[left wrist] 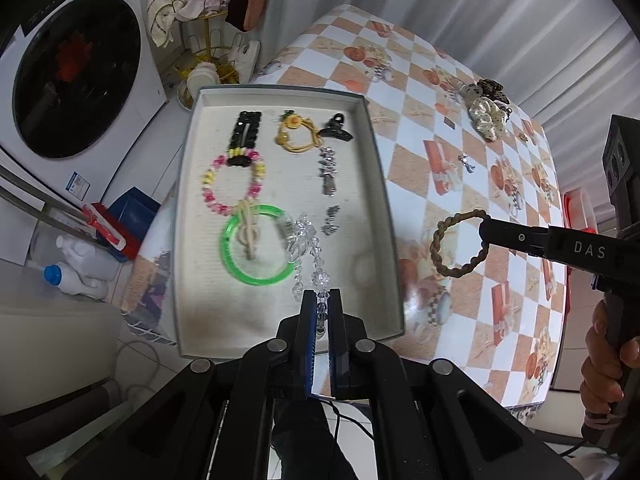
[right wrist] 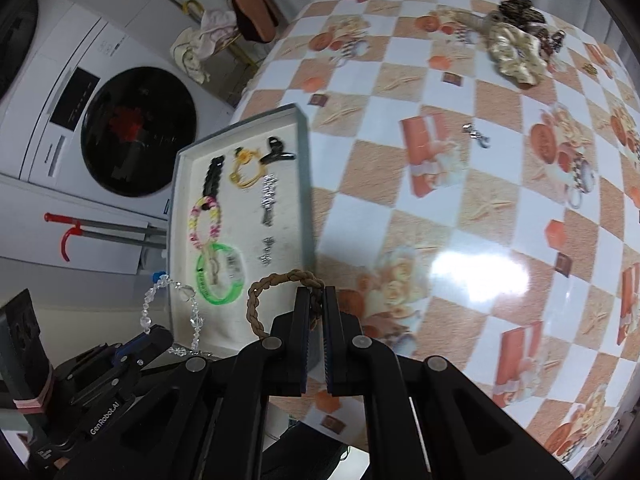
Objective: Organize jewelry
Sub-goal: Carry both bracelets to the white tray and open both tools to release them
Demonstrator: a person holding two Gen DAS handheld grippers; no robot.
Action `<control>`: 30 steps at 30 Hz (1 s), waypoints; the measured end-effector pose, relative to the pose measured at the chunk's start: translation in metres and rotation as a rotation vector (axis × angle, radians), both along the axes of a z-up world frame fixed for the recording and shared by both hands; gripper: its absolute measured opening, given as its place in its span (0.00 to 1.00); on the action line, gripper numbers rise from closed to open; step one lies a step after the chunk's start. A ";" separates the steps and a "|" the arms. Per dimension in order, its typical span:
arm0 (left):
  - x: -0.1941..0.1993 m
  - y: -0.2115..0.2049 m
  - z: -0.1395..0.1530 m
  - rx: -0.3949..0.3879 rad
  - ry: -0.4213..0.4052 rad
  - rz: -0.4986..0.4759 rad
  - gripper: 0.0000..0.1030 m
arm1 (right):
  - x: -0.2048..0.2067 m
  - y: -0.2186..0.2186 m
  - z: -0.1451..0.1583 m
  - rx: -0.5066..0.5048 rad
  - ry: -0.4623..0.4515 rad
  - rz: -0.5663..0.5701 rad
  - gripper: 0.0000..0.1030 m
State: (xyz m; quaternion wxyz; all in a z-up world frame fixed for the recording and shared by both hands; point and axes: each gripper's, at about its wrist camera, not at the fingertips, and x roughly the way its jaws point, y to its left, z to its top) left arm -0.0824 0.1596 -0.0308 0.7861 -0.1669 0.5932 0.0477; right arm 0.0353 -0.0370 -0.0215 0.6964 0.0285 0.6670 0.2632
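A grey tray (left wrist: 384, 208) (right wrist: 176, 216) at the table's left edge holds a green bangle (left wrist: 256, 276) (right wrist: 224, 296), a pink and yellow bead bracelet (left wrist: 212, 196), a black hair clip (left wrist: 246, 132), a yellow hair tie (left wrist: 294, 136), a black claw clip (left wrist: 336, 126) and silver pieces (left wrist: 328, 172). My left gripper (left wrist: 323, 300) (right wrist: 154, 332) is shut on a clear crystal bead bracelet (left wrist: 308, 248) (right wrist: 188, 300), above the tray's near end. My right gripper (right wrist: 317, 296) (left wrist: 486, 224) is shut on a brown braided hair tie (left wrist: 456, 242) (right wrist: 264, 288), just right of the tray.
On the checkered tablecloth (left wrist: 404, 168) (right wrist: 480, 208) lie a gold scrunchie with dark chains (left wrist: 486, 114) (right wrist: 514, 50) at the far side and a small silver piece (left wrist: 466, 162) (right wrist: 476, 134). A washing machine (left wrist: 76, 76) and bottles (left wrist: 76, 268) stand left of the table.
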 end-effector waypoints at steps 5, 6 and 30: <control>-0.001 0.011 -0.002 -0.008 -0.003 -0.002 0.09 | -0.006 0.020 0.002 -0.008 -0.003 0.023 0.06; -0.001 0.012 -0.002 -0.010 -0.004 -0.004 0.09 | -0.006 0.022 0.002 -0.009 -0.003 0.026 0.06; -0.007 0.025 -0.036 -0.066 0.060 -0.032 0.09 | -0.020 0.049 -0.015 -0.070 0.032 0.080 0.06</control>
